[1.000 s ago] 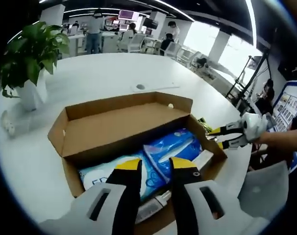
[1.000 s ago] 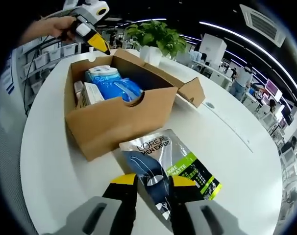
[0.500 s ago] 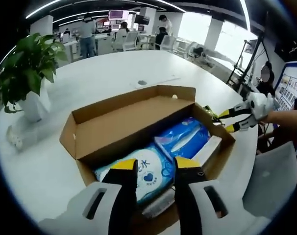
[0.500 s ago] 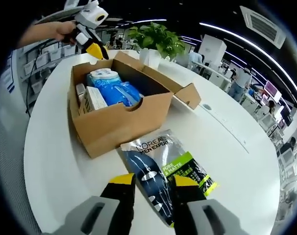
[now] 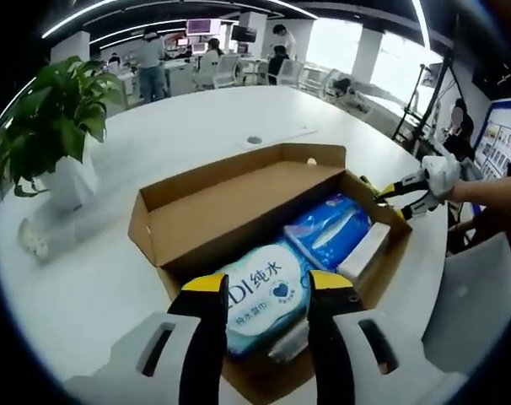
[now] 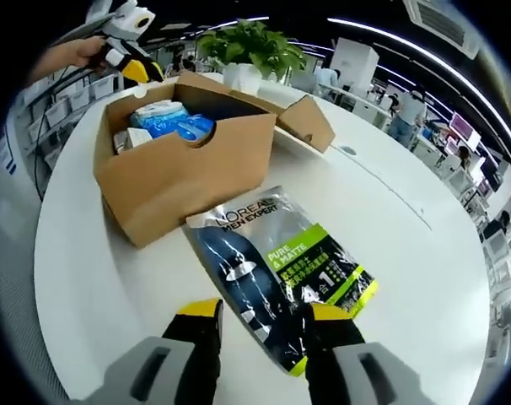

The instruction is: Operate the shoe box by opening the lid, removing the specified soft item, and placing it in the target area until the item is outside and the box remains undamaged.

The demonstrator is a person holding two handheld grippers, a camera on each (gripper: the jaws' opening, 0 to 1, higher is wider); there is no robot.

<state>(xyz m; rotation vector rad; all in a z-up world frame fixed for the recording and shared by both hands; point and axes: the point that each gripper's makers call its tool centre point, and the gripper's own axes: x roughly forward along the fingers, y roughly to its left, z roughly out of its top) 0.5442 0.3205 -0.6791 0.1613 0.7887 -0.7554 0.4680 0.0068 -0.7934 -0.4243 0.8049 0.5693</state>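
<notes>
Two yellow-tipped jaws of the left gripper [image 5: 260, 291] stand apart, gripping nothing, poised over the near end of the open brown cardboard shoe box [image 5: 196, 224]. Between those tips, in the left gripper view, lies a pale blue soft wipes pack with a white label and a blue heart [image 5: 264, 291], and just beyond it a deeper blue soft pack [image 5: 327, 232] with a small white carton [image 5: 363, 251] at its right; the lid flap stands up along the box's left side. Farther left on the round white table [image 5: 188, 135] sits a leafy green plant in a white pot [image 5: 57, 126]. The right gripper view gives what that one lacks: a glossy dark blue, silver and green sachet printed L'OREAL MEN EXPERT [image 6: 277, 270], lying flat on the table outside the box, just beside its near wall, one end reaching between the parted, empty jaws of the right gripper [image 6: 260, 316]. Beyond it the box's front wall has a thumb notch, the blue packs peeping over it.
</notes>
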